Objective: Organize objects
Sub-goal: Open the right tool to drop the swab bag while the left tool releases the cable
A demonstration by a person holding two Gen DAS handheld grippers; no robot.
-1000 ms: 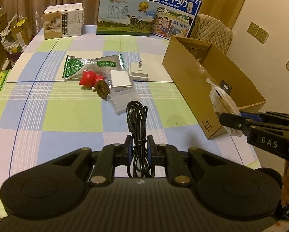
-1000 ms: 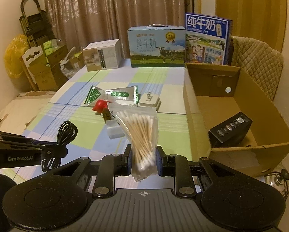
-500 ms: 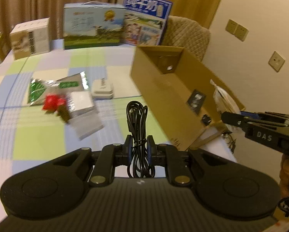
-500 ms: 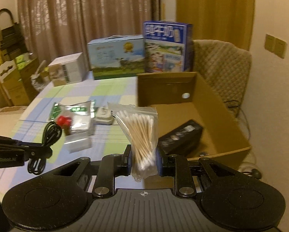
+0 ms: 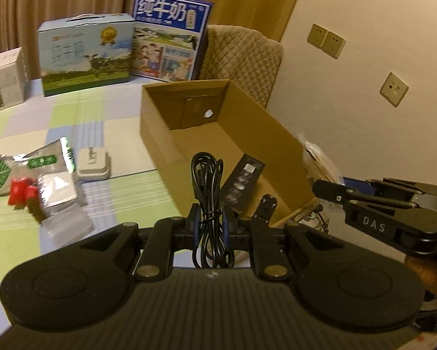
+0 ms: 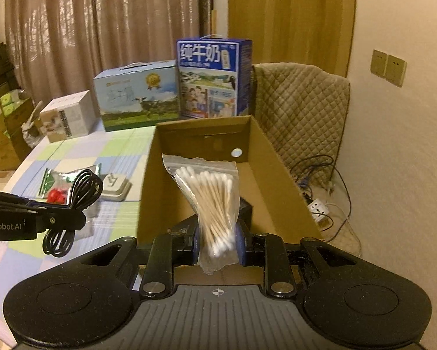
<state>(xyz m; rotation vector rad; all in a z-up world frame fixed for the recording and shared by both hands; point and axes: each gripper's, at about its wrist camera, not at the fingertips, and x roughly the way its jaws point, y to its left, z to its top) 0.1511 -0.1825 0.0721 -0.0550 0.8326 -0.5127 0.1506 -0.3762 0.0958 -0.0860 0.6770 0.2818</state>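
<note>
My left gripper (image 5: 211, 218) is shut on a coiled black cable (image 5: 206, 175), held upright over the near left wall of the open cardboard box (image 5: 160, 134). From the right wrist view the same cable (image 6: 81, 192) hangs from the left gripper just left of the cardboard box (image 6: 148, 175). My right gripper (image 6: 217, 239) is shut on a clear bag of cotton swabs (image 6: 212, 192), above the box's near end. A black device (image 5: 243, 179) lies inside the box.
On the checked tablecloth (image 5: 116, 116) lie a silver-green packet (image 5: 31, 166), a red item (image 5: 19, 191), a clear bag (image 5: 65, 218) and a small white dock (image 5: 94, 164). Milk cartons (image 6: 212, 78) stand at the back. A quilted chair (image 6: 303, 110) and floor cables (image 6: 320, 192) are to the right.
Both grippers have swung right, from over the tablecloth to the cardboard box, still holding the cable and the swab bag. The box now fills the middle of both views.
</note>
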